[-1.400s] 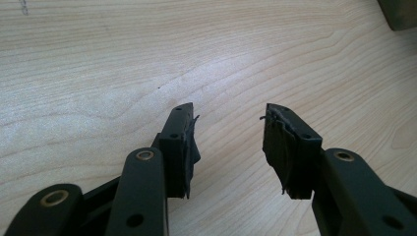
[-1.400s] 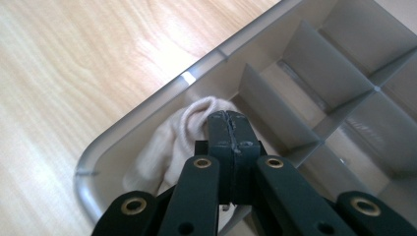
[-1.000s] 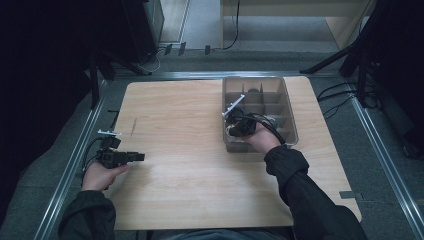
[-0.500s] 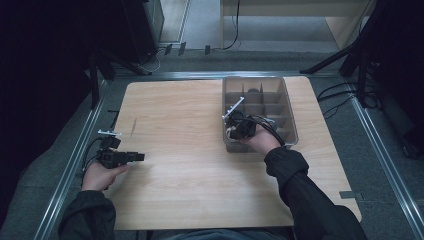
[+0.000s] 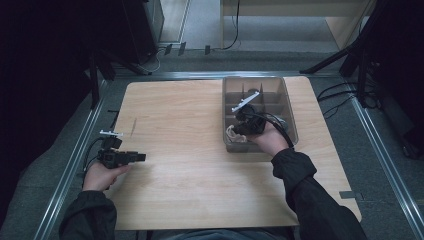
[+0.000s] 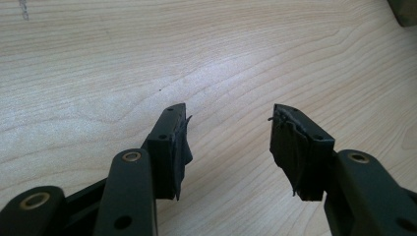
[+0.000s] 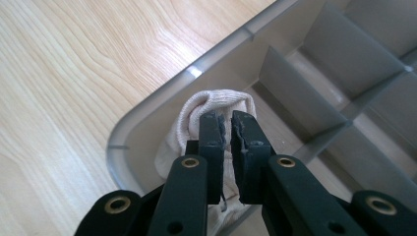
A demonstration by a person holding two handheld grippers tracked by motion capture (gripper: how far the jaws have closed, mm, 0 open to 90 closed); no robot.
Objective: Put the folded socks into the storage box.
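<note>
I see the wooden worktop (image 5: pixel 200 165) carrying a grey divided bin (image 5: pixel 290 112) at its far right. In the bin's near-left corner compartment lies a cream sock (image 7: pixel 216 105). My right hand-held gripper (image 7: pixel 227 120) sits over it, jaws just easing apart to a narrow gap, fabric behind them. My left hand-held gripper (image 6: pixel 228 132) rests low over bare wood at the worktop's left edge, jaws just widening with nothing between them.

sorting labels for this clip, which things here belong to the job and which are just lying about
In the job:
- rolled sock
- grey divided bin
- right tongs, over the sock

Lying about:
- left tongs, open over bare table
- floor cables
</note>
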